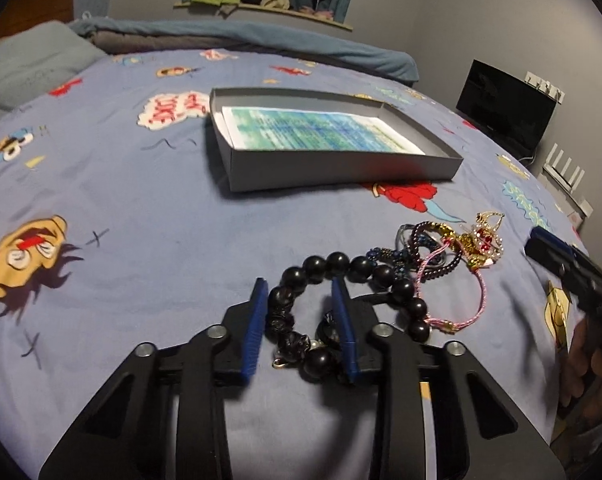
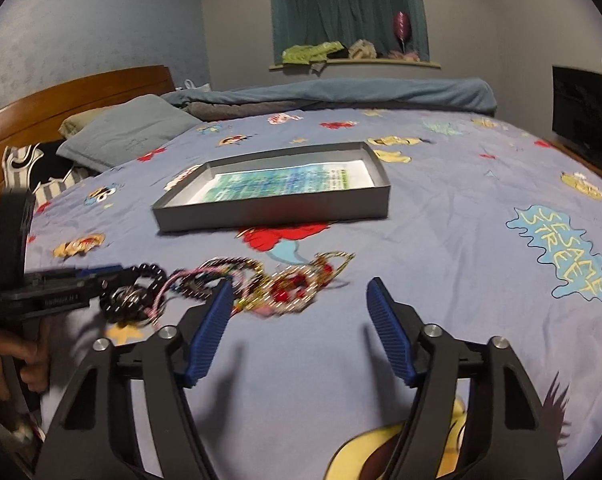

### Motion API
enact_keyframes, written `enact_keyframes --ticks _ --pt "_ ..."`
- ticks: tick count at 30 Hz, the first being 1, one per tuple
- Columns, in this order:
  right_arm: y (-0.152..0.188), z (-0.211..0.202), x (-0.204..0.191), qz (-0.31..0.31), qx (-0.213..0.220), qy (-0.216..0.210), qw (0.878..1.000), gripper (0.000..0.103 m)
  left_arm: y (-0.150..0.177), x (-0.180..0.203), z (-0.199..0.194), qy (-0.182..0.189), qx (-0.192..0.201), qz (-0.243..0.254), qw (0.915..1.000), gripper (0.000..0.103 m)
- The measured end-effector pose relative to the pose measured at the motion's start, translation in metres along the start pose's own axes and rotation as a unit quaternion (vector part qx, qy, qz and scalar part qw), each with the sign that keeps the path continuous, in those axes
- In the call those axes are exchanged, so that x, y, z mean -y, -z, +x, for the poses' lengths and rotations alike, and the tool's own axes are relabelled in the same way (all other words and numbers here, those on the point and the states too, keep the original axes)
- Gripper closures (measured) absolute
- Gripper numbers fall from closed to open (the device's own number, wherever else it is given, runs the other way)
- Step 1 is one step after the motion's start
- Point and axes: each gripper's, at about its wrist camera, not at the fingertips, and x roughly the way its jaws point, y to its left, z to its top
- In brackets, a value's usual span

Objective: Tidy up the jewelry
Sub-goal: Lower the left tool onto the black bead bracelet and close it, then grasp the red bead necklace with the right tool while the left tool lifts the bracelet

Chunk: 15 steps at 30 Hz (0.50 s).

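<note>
Left claw [image 1: 301,312] is down on the bed over the black round-bead bracelet [image 1: 341,304]. Its blue ribbed pads straddle the near-left part of the loop, jaws part-way apart; can't tell whether the pads press the beads.

Right claw [image 2: 299,320] hangs over the blue cartoon-print bedsheet [image 2: 461,240], jaws wide apart, nothing between them. Its left pad tip sits at the near edge of the tangled jewelry pile.

The pile, with a gold crown-shaped brooch with red stones [image 1: 483,240], a pink cord bracelet [image 1: 461,300] and dark purple bead strands [image 1: 417,240], lies just right of the black bracelet, touching it.

A shallow grey cardboard box [image 1: 341,168] with blue-green printed paper inside sits farther back on the bed, well apart from the jewelry.
</note>
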Motion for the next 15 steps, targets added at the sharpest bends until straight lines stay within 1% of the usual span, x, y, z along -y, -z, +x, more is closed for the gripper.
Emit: enact_keyframes --ticks 2,3,5,7,8,9,11,13,14,15 --pt "-0.005 0.010 0.009 0.019 -0.012 -0.005 1.000 0.044 0.001 -0.003 0.002 0.004 0.001 -0.006 1.0000 0.083" --pt "-0.007 0.015 0.013 0.026 -0.020 -0.008 0.999 0.048 0.002 -0.005 0.001 0.008 0.003 -0.010 0.9999 0.085" --pt "-0.007 0.021 0.019 0.038 -0.027 -0.015 0.999 0.053 0.002 -0.007 -0.002 0.018 0.009 -0.013 0.9997 0.089" --pt "-0.008 0.024 0.025 0.053 -0.030 -0.025 0.998 0.054 0.003 -0.005 -0.008 0.026 0.019 -0.007 0.9994 0.089" --pt "-0.009 0.026 0.028 0.061 -0.031 -0.031 0.997 0.056 0.003 -0.004 -0.010 0.029 0.023 -0.004 0.9993 0.089" --pt "-0.011 0.027 0.031 0.069 -0.033 -0.036 0.996 0.061 0.002 -0.003 -0.011 0.031 0.026 -0.001 0.9992 0.089" --pt "-0.014 0.032 0.035 0.079 -0.037 -0.042 0.995 0.065 0.000 -0.002 -0.016 0.036 0.036 0.004 0.9987 0.089" --pt "-0.017 0.042 0.039 0.090 -0.049 -0.054 0.993 0.074 -0.003 -0.002 -0.021 0.037 0.045 0.006 0.9983 0.089" --pt "-0.017 0.046 0.040 0.093 -0.056 -0.061 0.992 0.089 -0.004 -0.002 -0.024 0.037 0.050 0.007 0.9980 0.089" --pt "-0.017 0.047 0.041 0.094 -0.058 -0.066 0.992 0.100 -0.006 -0.003 -0.026 0.036 0.053 0.007 0.9979 0.089"
